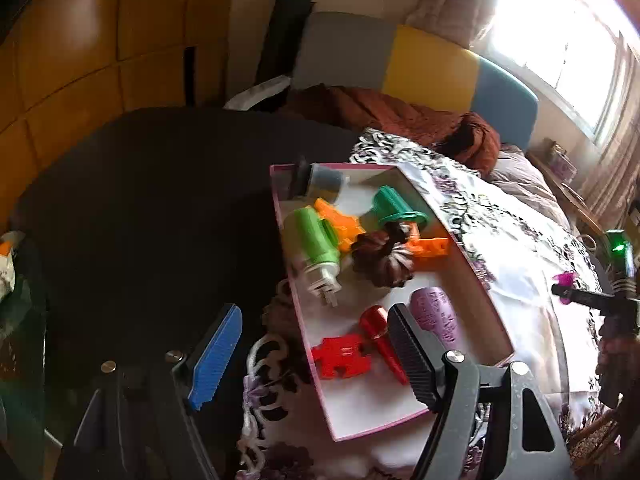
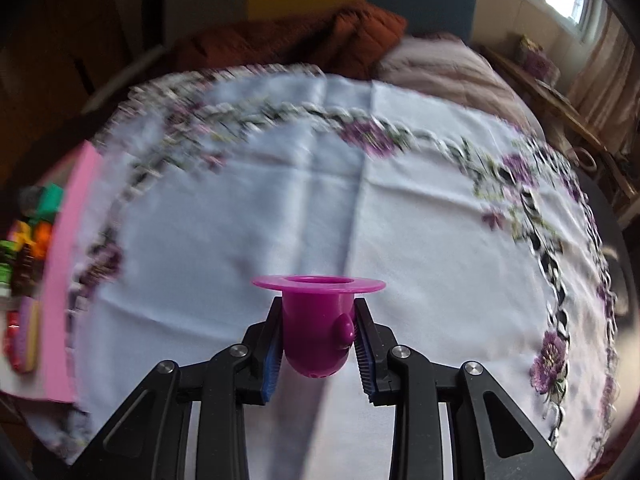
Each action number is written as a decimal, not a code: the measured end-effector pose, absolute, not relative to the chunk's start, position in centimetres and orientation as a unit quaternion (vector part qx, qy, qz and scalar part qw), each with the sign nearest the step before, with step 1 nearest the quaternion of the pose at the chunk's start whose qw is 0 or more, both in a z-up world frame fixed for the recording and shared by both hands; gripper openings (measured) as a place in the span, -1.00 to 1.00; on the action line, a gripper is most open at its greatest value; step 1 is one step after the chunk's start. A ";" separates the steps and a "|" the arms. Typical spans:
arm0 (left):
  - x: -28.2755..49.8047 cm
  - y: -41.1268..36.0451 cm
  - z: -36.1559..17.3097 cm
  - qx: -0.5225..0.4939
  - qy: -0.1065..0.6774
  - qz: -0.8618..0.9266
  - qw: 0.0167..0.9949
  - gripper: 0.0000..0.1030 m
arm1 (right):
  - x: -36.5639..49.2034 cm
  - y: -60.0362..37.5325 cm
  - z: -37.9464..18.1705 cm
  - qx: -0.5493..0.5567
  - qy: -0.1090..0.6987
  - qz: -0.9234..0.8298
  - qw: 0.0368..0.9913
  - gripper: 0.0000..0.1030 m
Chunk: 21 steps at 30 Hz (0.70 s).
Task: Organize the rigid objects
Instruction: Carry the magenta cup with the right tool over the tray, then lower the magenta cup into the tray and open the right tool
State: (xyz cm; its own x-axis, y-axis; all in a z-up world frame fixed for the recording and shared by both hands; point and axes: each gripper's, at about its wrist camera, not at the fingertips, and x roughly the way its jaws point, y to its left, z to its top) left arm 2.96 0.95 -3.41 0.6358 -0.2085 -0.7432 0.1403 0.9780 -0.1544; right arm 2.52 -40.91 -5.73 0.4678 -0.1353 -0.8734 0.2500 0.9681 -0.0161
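Note:
A pink-edged box (image 1: pixel 476 268) lies on the flowered cloth and holds several plastic pieces: a green cylinder (image 1: pixel 316 240), a teal flanged piece (image 1: pixel 394 208), orange parts (image 1: pixel 340 224), a brown fluted piece (image 1: pixel 382 260), red pieces (image 1: pixel 344 354) and a lilac one (image 1: pixel 436 312). My left gripper (image 1: pixel 316 356) hovers open over the box's near end, nothing between its fingers. My right gripper (image 2: pixel 318 344) is shut on a magenta flanged cup (image 2: pixel 318 320), held above the cloth. The same gripper (image 1: pixel 568 290) shows at the right edge of the left wrist view with the cup (image 1: pixel 565 280).
The white cloth (image 2: pixel 360 208) with purple flowers covers a dark round table (image 1: pixel 140 200). The box (image 2: pixel 68 264) lies at the left edge in the right wrist view. A rust-red blanket (image 1: pixel 384 112) and a coloured headboard (image 1: pixel 432 64) lie behind, with a bright window (image 1: pixel 560 48) at right.

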 end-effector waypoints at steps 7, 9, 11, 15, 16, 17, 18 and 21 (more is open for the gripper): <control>2.9 2.2 -4.0 -0.051 0.422 -0.083 0.901 0.47 | 4.1 -32.4 -1.8 0.042 0.459 0.017 0.887 -0.38; 2.8 2.3 -3.9 -0.052 0.421 -0.082 0.902 0.47 | 4.8 -29.4 -1.0 0.033 0.452 0.061 0.889 -0.38; 2.8 2.3 -3.8 -0.051 0.421 -0.083 0.902 0.47 | 5.3 -26.5 -0.8 0.024 0.450 0.092 0.888 -0.38; 2.9 2.5 -3.9 -0.052 0.423 -0.083 0.901 0.49 | 6.6 -21.4 -1.5 0.002 0.461 0.140 0.876 -0.38; 2.8 2.6 -4.0 -0.053 0.423 -0.081 0.901 0.49 | 7.2 -20.5 -2.0 -0.006 0.469 0.144 0.872 -0.37; 2.9 2.7 -4.0 -0.054 0.424 -0.081 0.900 0.49 | 7.8 -19.7 -2.8 -0.008 0.483 0.147 0.863 -0.37; 2.9 2.8 -4.1 -0.056 0.425 -0.079 0.900 0.50 | 8.3 -19.1 -3.5 -0.007 0.495 0.154 0.855 -0.37; 2.9 3.0 -4.3 -0.058 0.426 -0.077 0.899 0.50 | 9.9 -17.6 -5.9 -0.018 0.520 0.151 0.840 -0.37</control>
State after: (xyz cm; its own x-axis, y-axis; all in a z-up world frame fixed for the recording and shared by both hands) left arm 2.91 2.98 -4.34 0.6248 -0.1876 -0.7579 0.0882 0.9815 -0.1702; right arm 9.93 -17.59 -5.94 0.4135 0.2348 -0.8797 -0.2731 0.9537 0.1262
